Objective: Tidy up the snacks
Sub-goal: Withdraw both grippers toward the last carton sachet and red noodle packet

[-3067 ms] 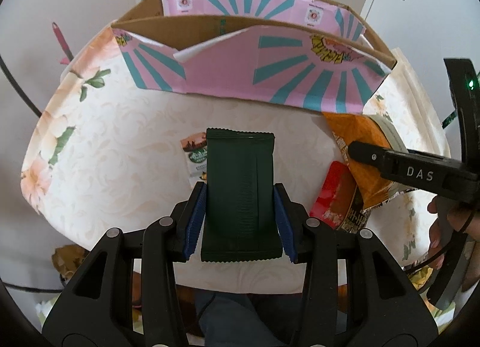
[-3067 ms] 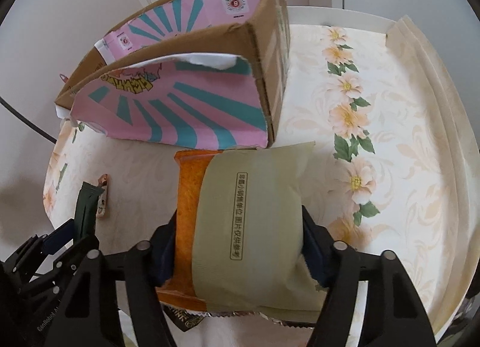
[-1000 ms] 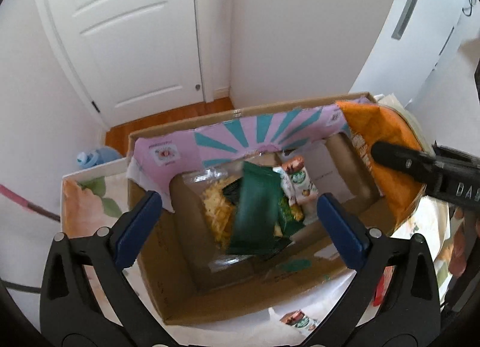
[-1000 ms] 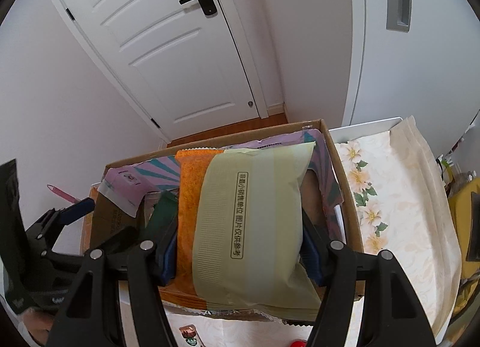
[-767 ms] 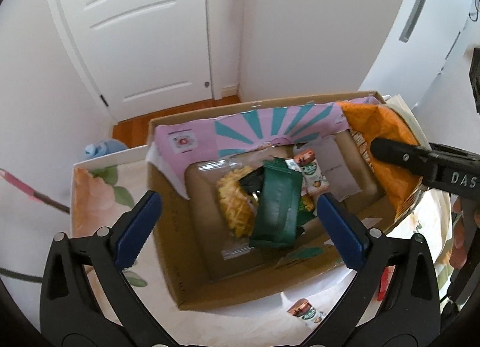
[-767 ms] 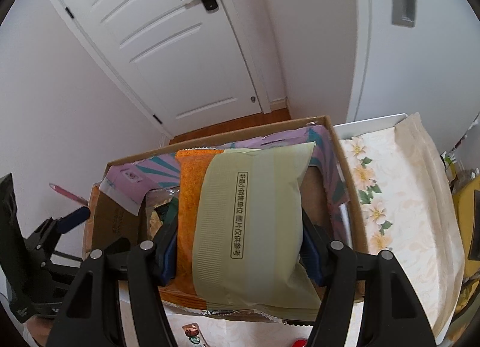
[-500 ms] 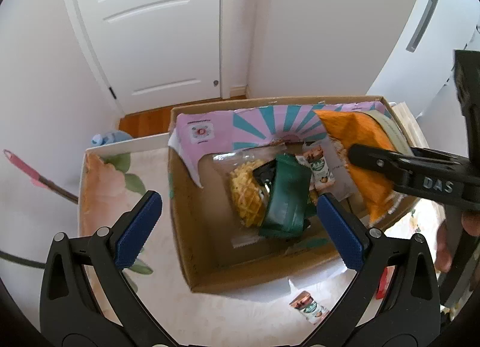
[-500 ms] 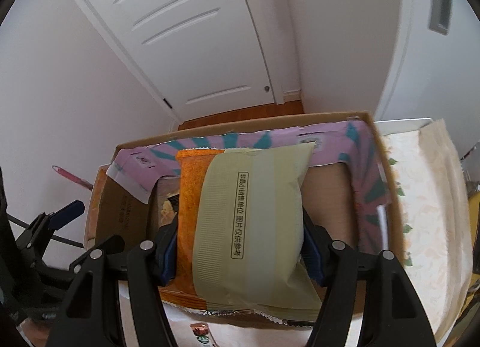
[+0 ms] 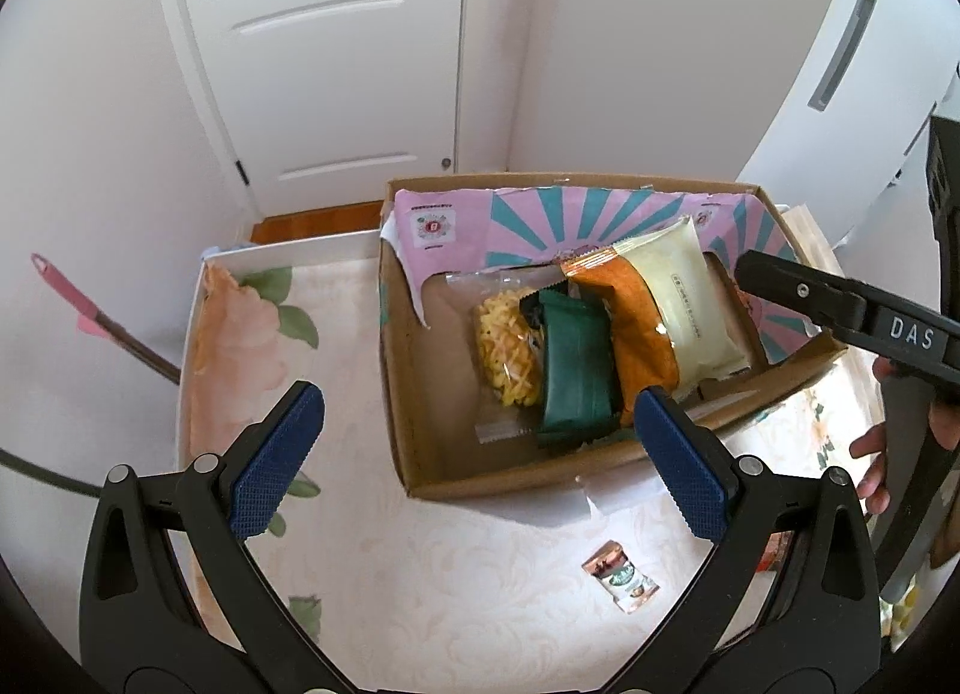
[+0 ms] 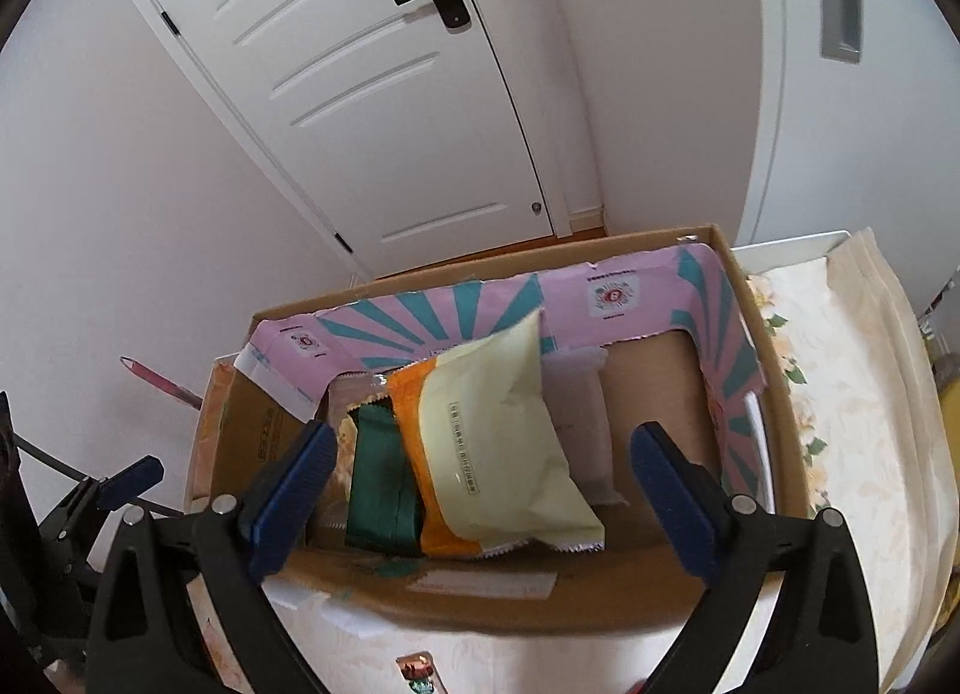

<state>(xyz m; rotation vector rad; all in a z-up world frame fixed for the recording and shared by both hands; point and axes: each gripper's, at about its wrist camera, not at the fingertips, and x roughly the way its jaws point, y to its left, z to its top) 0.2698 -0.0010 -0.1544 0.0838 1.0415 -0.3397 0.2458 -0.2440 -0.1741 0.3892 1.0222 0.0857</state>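
A cardboard box [image 9: 480,481] [image 10: 480,604] with a pink-and-teal lining stands on the table. Inside lie a dark green packet [image 9: 573,370] [image 10: 378,490], an orange bag [image 9: 642,334] [image 10: 414,412], a pale yellow-green bag [image 9: 690,304] [image 10: 504,448] on top of it, and a clear bag of yellow snacks [image 9: 504,352]. My left gripper [image 9: 474,454] is open and empty above the box's near left corner. My right gripper [image 10: 480,478] is open and empty above the box; it also shows in the left wrist view [image 9: 840,310]. A small snack packet [image 9: 621,577] [image 10: 420,673] lies on the table in front of the box.
The table has a floral cloth [image 9: 252,346] and a white raised rim [image 9: 288,247]. A white door [image 9: 336,46] and white walls stand behind it. A pink-handled tool [image 9: 90,316] leans at the left. A white packet [image 10: 579,424] lies in the box to the right of the bags.
My right gripper has opened and dropped the orange and pale bags into the box beside the green packet. My left gripper has drawn back and to the left, staying open.
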